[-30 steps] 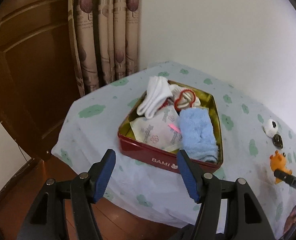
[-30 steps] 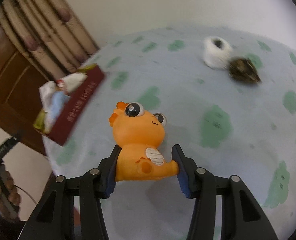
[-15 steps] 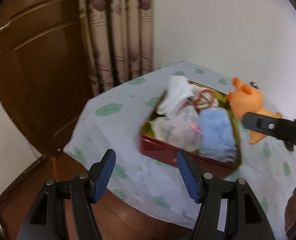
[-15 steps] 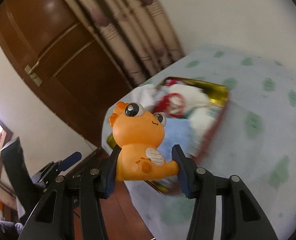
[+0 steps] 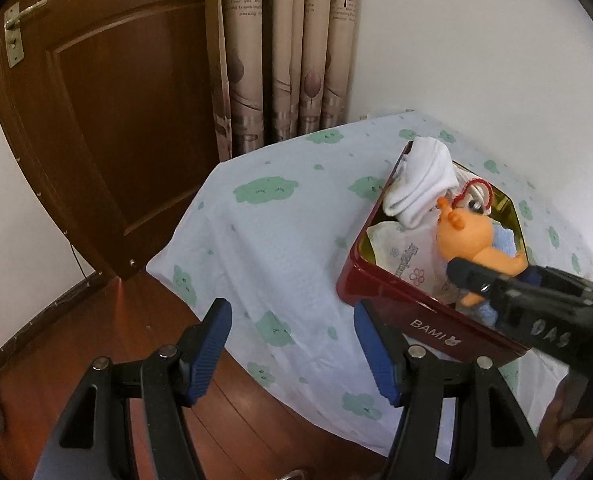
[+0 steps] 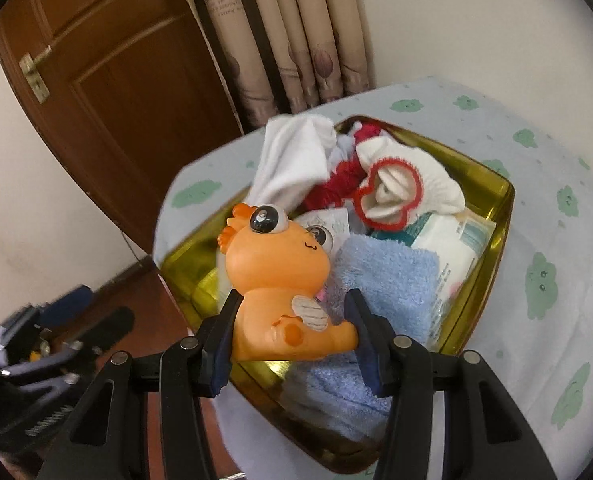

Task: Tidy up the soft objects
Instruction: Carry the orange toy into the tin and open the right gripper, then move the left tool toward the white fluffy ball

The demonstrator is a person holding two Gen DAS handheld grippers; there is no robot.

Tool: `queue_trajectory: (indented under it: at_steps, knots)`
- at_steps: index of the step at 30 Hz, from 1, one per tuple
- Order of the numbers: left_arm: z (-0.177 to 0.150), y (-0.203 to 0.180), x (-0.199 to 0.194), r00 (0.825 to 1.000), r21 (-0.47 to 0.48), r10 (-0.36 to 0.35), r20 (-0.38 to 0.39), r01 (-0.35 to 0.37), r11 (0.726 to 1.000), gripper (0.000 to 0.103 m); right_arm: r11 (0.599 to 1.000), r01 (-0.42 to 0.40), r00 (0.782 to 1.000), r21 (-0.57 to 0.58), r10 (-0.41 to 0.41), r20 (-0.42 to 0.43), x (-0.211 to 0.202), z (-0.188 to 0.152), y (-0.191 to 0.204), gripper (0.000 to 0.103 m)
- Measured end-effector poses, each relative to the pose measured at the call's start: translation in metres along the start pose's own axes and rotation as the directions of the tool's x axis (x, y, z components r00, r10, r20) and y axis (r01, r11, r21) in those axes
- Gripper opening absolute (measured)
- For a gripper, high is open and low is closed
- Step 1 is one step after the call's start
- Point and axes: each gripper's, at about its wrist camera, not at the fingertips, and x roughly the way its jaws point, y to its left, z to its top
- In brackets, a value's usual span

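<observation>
My right gripper (image 6: 292,330) is shut on an orange squeeze toy (image 6: 284,280) with big eyes and holds it over the red tin (image 5: 428,320), whose inside is gold (image 6: 492,216). The tin holds a blue towel (image 6: 384,280), white socks (image 6: 292,160), a red-trimmed white sock (image 6: 396,192) and tissue packs (image 6: 452,240). In the left wrist view the toy (image 5: 468,240) hangs above the tin's near end. My left gripper (image 5: 292,348) is open and empty, low at the table's near edge, left of the tin.
The tin sits on a table under a pale cloth with green cloud prints (image 5: 264,240). A brown door (image 5: 108,120) and patterned curtains (image 5: 280,48) stand behind. Wooden floor (image 5: 96,328) lies below the table's edge.
My right gripper has lifted the orange toy off the cloth and carried it left, over the tin. My left gripper stayed open and swung left, so the tin sits further right.
</observation>
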Motion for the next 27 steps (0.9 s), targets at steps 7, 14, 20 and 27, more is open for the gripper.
queue_trajectory:
  at_steps: [7,14,20,27]
  knots:
    - [0.000,-0.003,0.004,1.000,0.017,0.002,-0.020,-0.002,1.000,0.065,0.997,0.052,0.999,-0.056,-0.053,-0.008,0.008,-0.007,0.008,0.050]
    - [-0.001,-0.005,0.004,1.000,0.026,0.013,-0.021,-0.012,1.000,0.065,0.998,0.032,0.999,-0.047,-0.032,0.014,0.001,-0.006,0.010,0.057]
    - [-0.001,-0.007,0.006,0.999,0.031,0.023,-0.028,-0.022,0.999,0.065,0.998,0.025,0.995,-0.056,-0.019,0.099,-0.023,-0.005,0.014,0.080]
    - [-0.004,-0.009,0.008,0.999,0.046,0.038,-0.032,-0.037,0.998,0.065,0.999,0.027,0.977,0.045,-0.036,0.208,-0.067,-0.024,-0.014,0.087]
